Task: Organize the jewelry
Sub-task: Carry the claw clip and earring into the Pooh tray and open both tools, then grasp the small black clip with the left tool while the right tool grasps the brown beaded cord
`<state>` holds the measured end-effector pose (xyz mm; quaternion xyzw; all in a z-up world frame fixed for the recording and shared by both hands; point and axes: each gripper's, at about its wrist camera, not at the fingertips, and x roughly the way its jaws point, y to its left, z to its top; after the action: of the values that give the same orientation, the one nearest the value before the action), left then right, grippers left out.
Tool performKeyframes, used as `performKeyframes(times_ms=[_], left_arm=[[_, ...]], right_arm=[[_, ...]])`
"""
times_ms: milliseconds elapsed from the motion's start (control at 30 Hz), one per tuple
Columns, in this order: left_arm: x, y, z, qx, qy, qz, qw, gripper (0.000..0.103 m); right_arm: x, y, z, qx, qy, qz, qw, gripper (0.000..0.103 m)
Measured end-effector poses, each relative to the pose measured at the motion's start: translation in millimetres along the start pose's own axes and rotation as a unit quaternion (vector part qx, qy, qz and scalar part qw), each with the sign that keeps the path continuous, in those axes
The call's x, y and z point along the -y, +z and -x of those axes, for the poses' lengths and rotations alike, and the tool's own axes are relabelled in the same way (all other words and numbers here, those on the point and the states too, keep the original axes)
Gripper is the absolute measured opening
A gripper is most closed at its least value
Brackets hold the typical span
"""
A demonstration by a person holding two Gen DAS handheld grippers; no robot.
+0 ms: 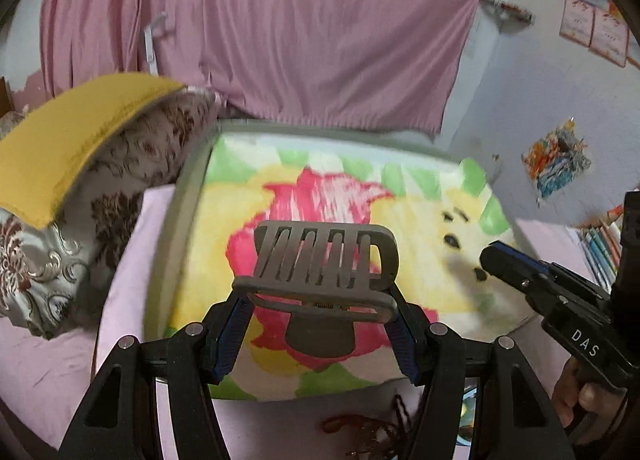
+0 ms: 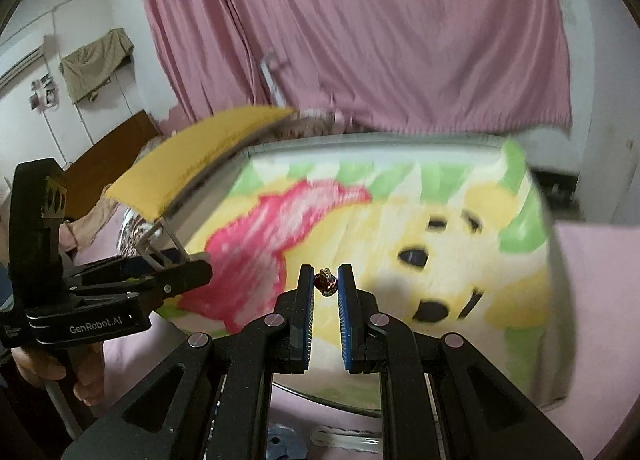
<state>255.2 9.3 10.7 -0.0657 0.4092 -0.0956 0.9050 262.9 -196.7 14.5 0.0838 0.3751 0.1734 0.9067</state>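
Grey rack in one gripper, red jewel in the other, both over the bed.

Metal, slotted and grey, the rack sits crosswise in the left gripper, its fingers half apart and clamped on the rack's base loop. The right gripper has its fingers narrow, pinching a small red jewel right at the tips. Both hang above the blanket with its flower and bear print, right gripper at the rack's right, near but apart. I judge this the carrying step: jewel heading for the rack. Next calls for steadying the rack, then lining the jewel with a slot. Beads lie near, on the pink sheet.
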Motion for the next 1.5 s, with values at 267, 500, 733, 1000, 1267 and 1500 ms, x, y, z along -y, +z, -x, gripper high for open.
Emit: performKeyframes(times_ms=[267, 500, 733, 1000, 1267, 1500], left_arm=[[-1.7, 1.1, -13.1, -0.036, 0.009, 0.002, 0.9993, 0.06], [-1.6, -1.4, -16.9, -0.045, 0.014, -0.002, 0.9989, 0.06], [5.4, -7.4, -9.1, -0.035, 0.009, -0.006, 0.9993, 0.061], [12.3, -17.1, 17.0, 0.017, 0.002, 0.006, 0.9998, 0.075], [10.1, -35.9, 46.3, 0.079, 0.008, 0.015, 0.9967, 0.088], [8.4, -53.7, 72.1, 0.141, 0.012, 0.025, 0.9897, 0.1]], right_arm=[[4.9, -9.8, -19.5, -0.046, 0.0, -0.024, 0.999, 0.01], [-0.7, -9.8, -22.4, -0.049, -0.004, -0.021, 0.999, 0.012], [3.8, -8.5, 0.3, -0.022, -0.015, -0.019, 0.999, 0.033], [7.7, -13.8, 36.9, 0.039, -0.036, -0.014, 0.998, 0.046], [1.4, -29.2, 72.5, 0.108, -0.051, -0.013, 0.993, 0.073], [-5.3, -45.1, 100.8, 0.162, -0.059, -0.01, 0.985, 0.092]])
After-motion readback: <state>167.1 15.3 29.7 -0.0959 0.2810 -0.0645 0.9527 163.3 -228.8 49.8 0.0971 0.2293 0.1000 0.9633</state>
